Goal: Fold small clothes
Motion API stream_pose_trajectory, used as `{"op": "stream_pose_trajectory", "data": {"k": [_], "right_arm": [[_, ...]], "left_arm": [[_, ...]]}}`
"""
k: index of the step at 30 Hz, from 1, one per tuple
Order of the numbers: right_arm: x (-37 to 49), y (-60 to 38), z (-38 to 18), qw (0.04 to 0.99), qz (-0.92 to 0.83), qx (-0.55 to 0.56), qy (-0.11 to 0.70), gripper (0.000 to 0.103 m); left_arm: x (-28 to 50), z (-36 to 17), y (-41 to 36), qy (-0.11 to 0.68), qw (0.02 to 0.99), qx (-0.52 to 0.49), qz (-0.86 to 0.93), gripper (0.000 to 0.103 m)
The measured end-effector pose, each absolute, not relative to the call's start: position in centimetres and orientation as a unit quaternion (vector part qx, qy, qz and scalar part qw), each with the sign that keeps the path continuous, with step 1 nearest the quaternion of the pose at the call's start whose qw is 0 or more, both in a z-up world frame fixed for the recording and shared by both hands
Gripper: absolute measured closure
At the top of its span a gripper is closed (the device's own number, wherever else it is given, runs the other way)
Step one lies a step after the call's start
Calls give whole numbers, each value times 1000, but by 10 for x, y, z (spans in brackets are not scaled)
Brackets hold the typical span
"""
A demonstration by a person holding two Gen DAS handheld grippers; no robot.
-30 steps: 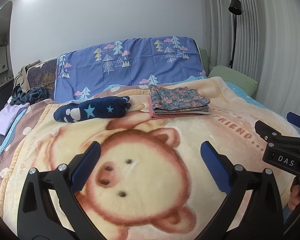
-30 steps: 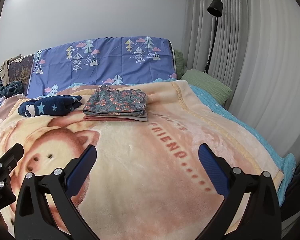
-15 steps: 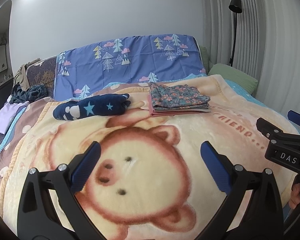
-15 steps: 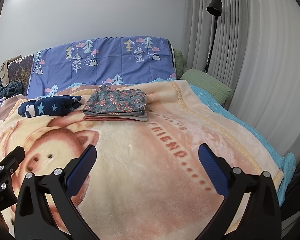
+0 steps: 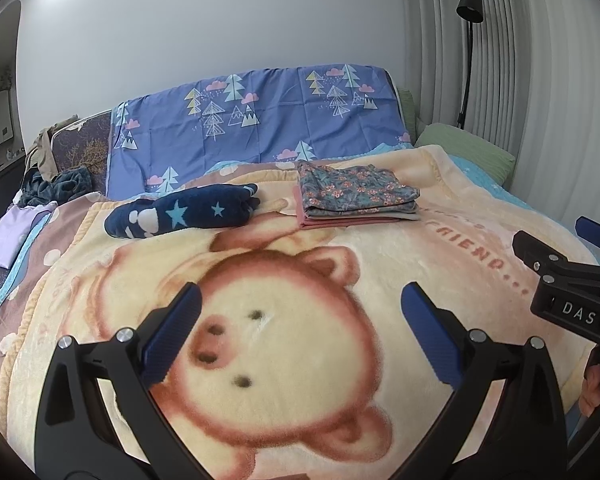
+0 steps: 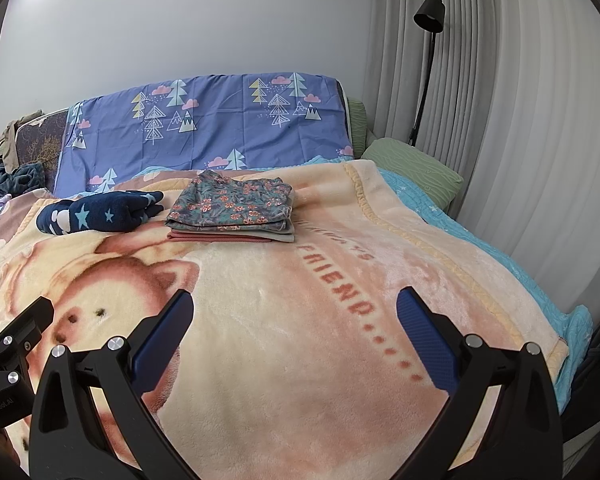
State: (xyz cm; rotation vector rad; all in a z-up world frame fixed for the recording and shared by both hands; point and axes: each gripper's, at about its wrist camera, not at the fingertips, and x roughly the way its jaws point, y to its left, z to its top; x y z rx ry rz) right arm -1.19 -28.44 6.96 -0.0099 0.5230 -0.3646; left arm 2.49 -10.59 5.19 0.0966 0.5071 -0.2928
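Observation:
A neat stack of folded clothes, floral piece on top and pink one beneath, lies far back on the bear blanket. Left of it rests a rolled navy garment with stars. My left gripper hovers open over the bear's face, nothing between its blue pads. My right gripper is open too, empty, above the "FRIEND" lettering. Each gripper's body shows at the edge of the other's view.
A purple tree-print cover drapes the headboard. A green pillow and black floor lamp stand by the curtains at right. Loose dark clothes and a lilac cloth lie at the bed's left edge.
The left wrist view has shifted slightly, the bed sitting a little lower and farther in frame. Both grippers stay open and empty; the clothes have not moved.

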Motion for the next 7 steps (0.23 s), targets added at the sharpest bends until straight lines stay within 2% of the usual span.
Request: {"op": "stream_pose_trajectory", "data": {"k": [7], "right_arm": [[-12,-284,70,950,-179,-5,257,1]], "left_arm": [[25,50,-106,252,955,48,-145,2]]}}
